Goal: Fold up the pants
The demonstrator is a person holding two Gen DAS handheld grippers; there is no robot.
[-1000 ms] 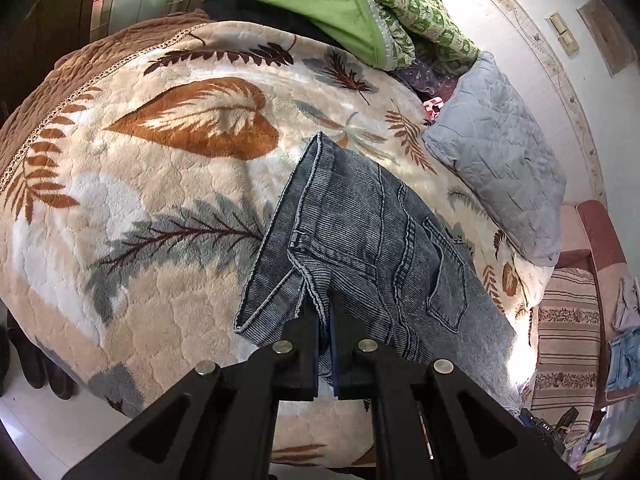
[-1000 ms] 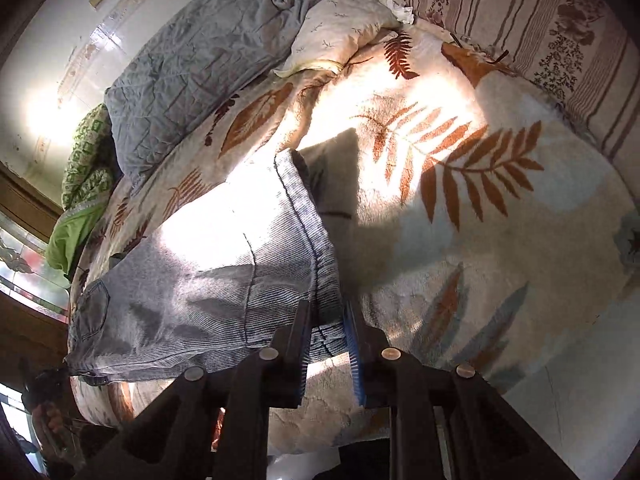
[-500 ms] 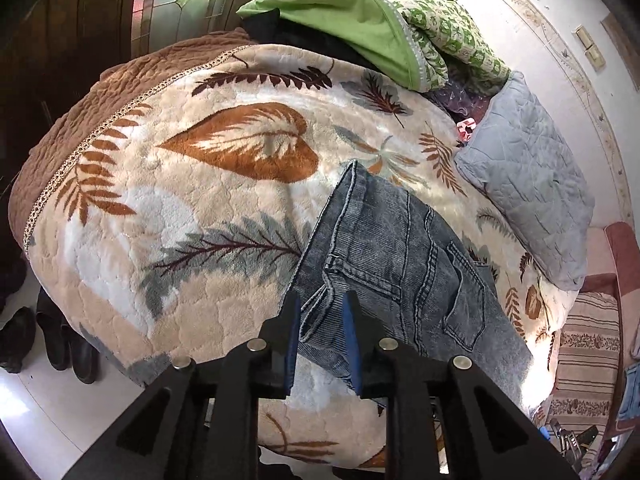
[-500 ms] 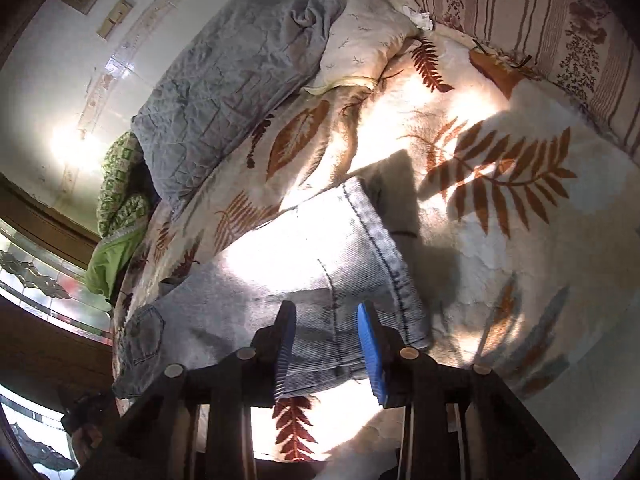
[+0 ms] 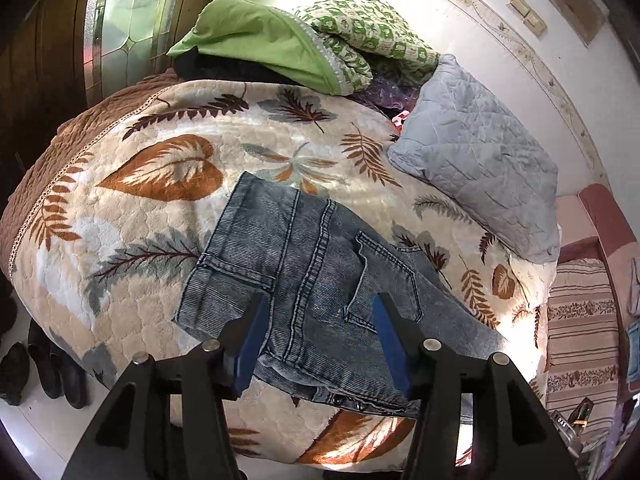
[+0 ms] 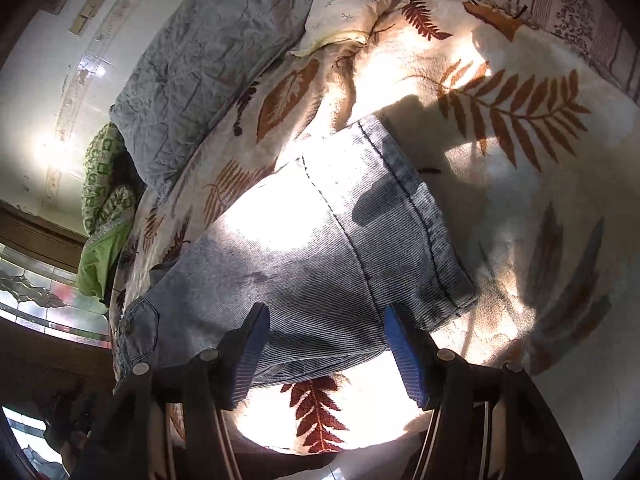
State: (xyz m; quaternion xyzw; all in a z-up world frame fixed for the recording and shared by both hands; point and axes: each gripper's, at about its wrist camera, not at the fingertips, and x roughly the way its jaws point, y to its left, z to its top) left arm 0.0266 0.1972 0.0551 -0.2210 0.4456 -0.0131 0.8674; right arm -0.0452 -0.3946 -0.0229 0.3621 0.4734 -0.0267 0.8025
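Jeans (image 5: 312,280) lie folded on my leaf-print blanket (image 5: 132,216).
Left gripper (image 5: 318,336) and right gripper (image 6: 322,344) are both opening, apparently gripping nothing.

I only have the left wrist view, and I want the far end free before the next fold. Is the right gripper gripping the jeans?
Observer: No. The right gripper hovers over the jeans, jaws opening, pads clear of the denim.
Operator: How does the leg hem lie?
Observer: The hem lies flat on the leaf blanket, partly in shadow.
Operator: Anything near that end?
Observer: Only a cream pillow further up the bed, beside the grey quilted pillow and apart from the jeans.
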